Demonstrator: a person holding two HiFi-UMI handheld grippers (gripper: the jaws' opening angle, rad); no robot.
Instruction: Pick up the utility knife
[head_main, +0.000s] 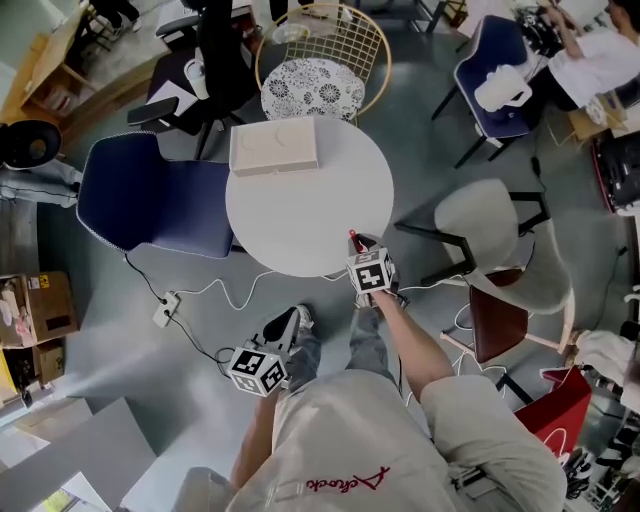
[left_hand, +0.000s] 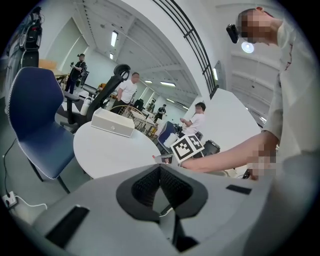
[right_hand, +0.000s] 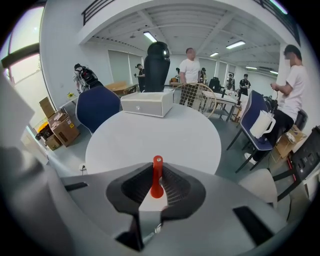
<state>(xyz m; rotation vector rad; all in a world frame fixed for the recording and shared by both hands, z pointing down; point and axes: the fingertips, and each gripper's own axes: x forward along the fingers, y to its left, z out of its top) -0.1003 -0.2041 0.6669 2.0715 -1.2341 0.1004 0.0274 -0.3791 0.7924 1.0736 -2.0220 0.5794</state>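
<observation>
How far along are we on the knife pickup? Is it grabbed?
Done: the right tool is shut on the red utility knife at the near edge of the white table. In hand: the lift; the knife looks barely clear of the tabletop, though I can't be sure. Left: raise it well clear. The left tool is shut and empty.

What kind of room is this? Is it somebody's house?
Not a house. It is most likely a big shared office or workshop. There is a round white table with office chairs around it, like the blue chair, plus cardboard boxes on the floor and long ceiling lights overhead.
</observation>
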